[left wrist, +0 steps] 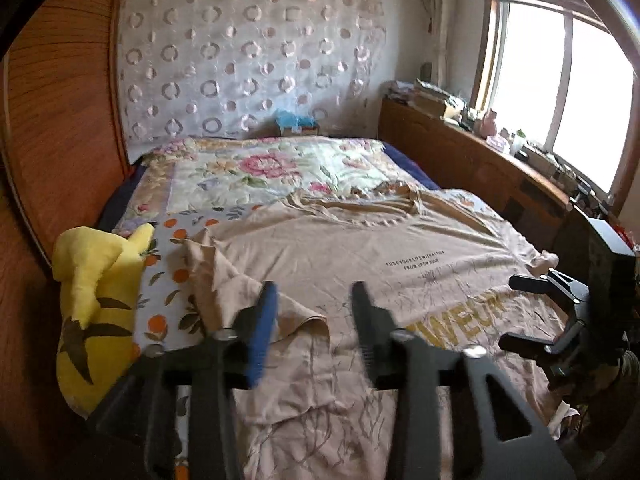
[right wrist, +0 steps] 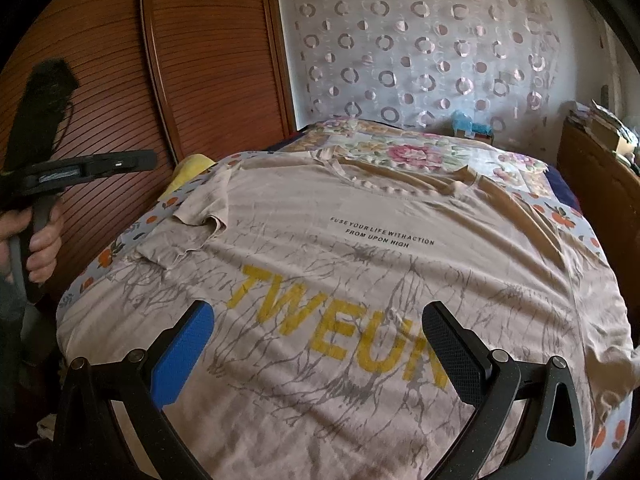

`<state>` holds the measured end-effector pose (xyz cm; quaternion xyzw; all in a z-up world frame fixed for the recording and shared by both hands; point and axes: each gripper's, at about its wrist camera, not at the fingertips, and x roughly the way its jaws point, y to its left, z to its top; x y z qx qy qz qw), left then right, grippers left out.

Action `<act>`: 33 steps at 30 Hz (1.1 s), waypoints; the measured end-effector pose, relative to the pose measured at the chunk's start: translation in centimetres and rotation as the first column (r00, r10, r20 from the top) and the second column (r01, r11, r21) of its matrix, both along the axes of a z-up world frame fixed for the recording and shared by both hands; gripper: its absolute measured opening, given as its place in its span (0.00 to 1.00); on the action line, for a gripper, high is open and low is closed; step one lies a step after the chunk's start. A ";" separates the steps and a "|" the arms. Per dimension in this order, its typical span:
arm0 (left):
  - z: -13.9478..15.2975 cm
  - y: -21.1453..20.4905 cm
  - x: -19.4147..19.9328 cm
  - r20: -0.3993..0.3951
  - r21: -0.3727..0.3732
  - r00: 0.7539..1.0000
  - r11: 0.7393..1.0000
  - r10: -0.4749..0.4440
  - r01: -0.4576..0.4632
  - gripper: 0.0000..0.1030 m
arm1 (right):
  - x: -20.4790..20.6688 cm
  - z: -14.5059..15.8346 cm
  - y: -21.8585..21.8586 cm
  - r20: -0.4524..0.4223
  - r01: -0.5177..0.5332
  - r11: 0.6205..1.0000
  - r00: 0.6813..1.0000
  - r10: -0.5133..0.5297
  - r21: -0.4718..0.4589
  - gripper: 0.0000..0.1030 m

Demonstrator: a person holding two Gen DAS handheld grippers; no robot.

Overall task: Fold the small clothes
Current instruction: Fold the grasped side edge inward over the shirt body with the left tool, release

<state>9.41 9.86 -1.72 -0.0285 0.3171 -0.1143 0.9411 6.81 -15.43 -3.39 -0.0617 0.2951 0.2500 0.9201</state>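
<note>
A beige T-shirt lies flat on the bed — both the left gripper and right gripper hover at six o'clock, jaws spread, pinching nothing.

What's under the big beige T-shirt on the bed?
The beige T-shirt lies on a sheet with oranges, which peeks out at its edges. The flowery quilt shows past the collar. Anything under the shirt's middle is hidden.
</note>
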 end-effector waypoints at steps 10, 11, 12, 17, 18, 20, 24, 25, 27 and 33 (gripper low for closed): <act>-0.6 3.8 -4.4 0.076 0.032 0.987 0.989 0.143 -0.145 0.76 | 2.3 1.7 4.0 0.034 -0.114 0.993 0.993 0.116 -0.043 0.91; -0.7 4.3 -4.8 0.083 0.032 0.984 0.987 0.157 -0.160 0.76 | 2.6 1.8 4.6 0.034 -0.128 0.991 0.991 0.129 -0.045 0.89; -0.9 4.5 -5.1 0.087 0.031 0.982 0.985 0.166 -0.170 0.76 | 2.9 1.9 5.6 0.038 -0.146 0.988 0.988 0.148 -0.051 0.85; -2.1 6.0 -6.6 0.099 0.018 0.972 0.976 0.212 -0.215 0.76 | 5.0 2.2 9.2 0.046 -0.219 0.974 0.974 0.222 -0.061 0.76; -2.4 6.2 -6.8 0.097 0.019 0.971 0.975 0.220 -0.222 0.76 | 5.5 2.1 10.3 0.042 -0.235 0.970 0.970 0.238 -0.064 0.75; -3.0 6.3 -7.0 0.090 0.016 0.969 0.973 0.229 -0.232 0.76 | 6.6 1.8 11.9 0.024 -0.264 0.962 0.964 0.266 -0.070 0.72; -4.0 6.4 -7.6 0.075 0.003 0.970 0.972 0.232 -0.233 0.76 | 8.9 0.4 15.0 -0.024 -0.320 0.944 0.947 0.319 -0.080 0.58; -4.2 6.5 -7.8 0.073 0.000 0.970 0.972 0.233 -0.234 0.76 | 9.3 0.1 15.8 -0.040 -0.334 0.939 0.943 0.332 -0.080 0.52; -4.8 6.9 -8.2 0.069 -0.009 0.969 0.971 0.239 -0.239 0.76 | 10.2 -0.5 17.1 -0.070 -0.368 0.927 0.929 0.363 -0.075 0.44; -6.1 7.1 -8.8 0.039 -0.024 0.967 0.968 0.250 -0.249 0.76 | 11.6 -2.2 21.4 -0.140 -0.435 0.893 0.897 0.419 -0.114 0.38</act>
